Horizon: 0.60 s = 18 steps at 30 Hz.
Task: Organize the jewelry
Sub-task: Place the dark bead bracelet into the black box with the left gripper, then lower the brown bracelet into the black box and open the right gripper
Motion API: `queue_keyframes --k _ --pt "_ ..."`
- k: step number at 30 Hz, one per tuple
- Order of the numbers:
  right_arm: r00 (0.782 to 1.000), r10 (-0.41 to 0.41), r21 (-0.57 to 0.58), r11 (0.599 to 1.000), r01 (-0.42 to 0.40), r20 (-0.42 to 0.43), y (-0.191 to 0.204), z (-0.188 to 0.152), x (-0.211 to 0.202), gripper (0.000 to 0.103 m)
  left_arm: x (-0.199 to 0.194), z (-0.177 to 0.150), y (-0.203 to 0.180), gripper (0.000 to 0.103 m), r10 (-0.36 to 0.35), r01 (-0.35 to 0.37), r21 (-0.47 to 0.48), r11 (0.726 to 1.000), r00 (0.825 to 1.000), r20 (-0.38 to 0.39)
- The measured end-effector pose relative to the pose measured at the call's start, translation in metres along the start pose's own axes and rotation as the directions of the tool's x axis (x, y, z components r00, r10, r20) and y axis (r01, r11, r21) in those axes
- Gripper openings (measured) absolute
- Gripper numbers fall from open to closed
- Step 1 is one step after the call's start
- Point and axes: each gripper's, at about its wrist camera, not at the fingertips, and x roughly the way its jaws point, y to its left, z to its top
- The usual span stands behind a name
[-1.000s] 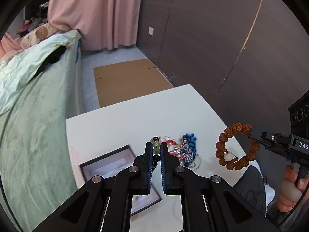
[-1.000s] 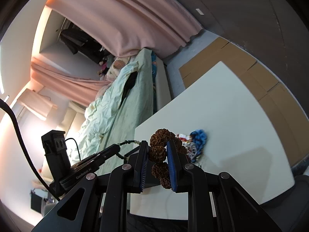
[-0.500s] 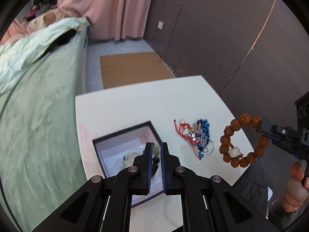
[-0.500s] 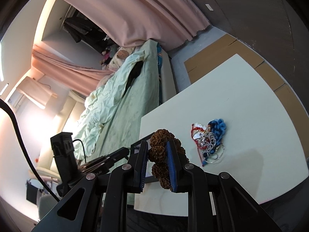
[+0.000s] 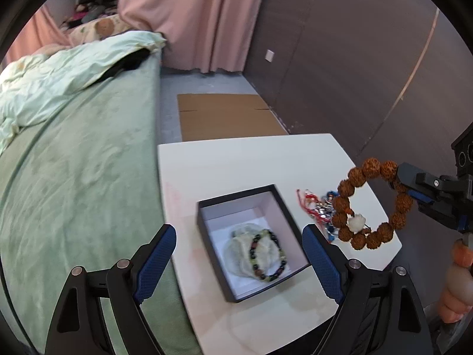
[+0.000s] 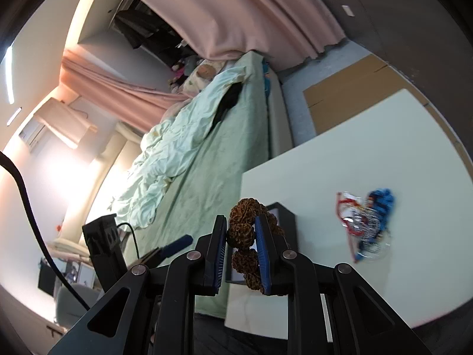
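A black jewelry box (image 5: 212, 207) with a white lining sits on the white table (image 5: 236, 159). Inside it lies a dark and green bead bracelet (image 5: 267, 254) on a pale pouch. My left gripper (image 5: 239, 247) is open and empty above the box. My right gripper (image 6: 241, 236) is shut on a brown seed-bead bracelet (image 6: 242, 230) and holds it in the air to the right of the box; the bracelet also shows in the left wrist view (image 5: 369, 204). A tangle of red, silver and blue jewelry (image 6: 366, 222) lies on the table right of the box.
A green bed (image 5: 74, 162) runs along the table's left edge. Flattened cardboard (image 5: 227, 115) lies on the floor beyond the table. A dark wall (image 5: 354, 74) stands at the right. A pink curtain (image 5: 195, 14) hangs at the back.
My left gripper has opened and let the dark bead bracelet drop into the box. It has pulled back from the box. The right gripper still holds the brown bracelet.
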Motion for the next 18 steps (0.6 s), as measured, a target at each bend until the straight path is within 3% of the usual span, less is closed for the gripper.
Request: queue_keyframes --k 18 --pt "0.993 -0.022 -0.014 1.0 0.02 -0.113 0.01 0.008 0.077 0.022 -0.028 -0.005 0.04 0.088 0.045 -0.042 -0.068 0.997 0.998 0.036"
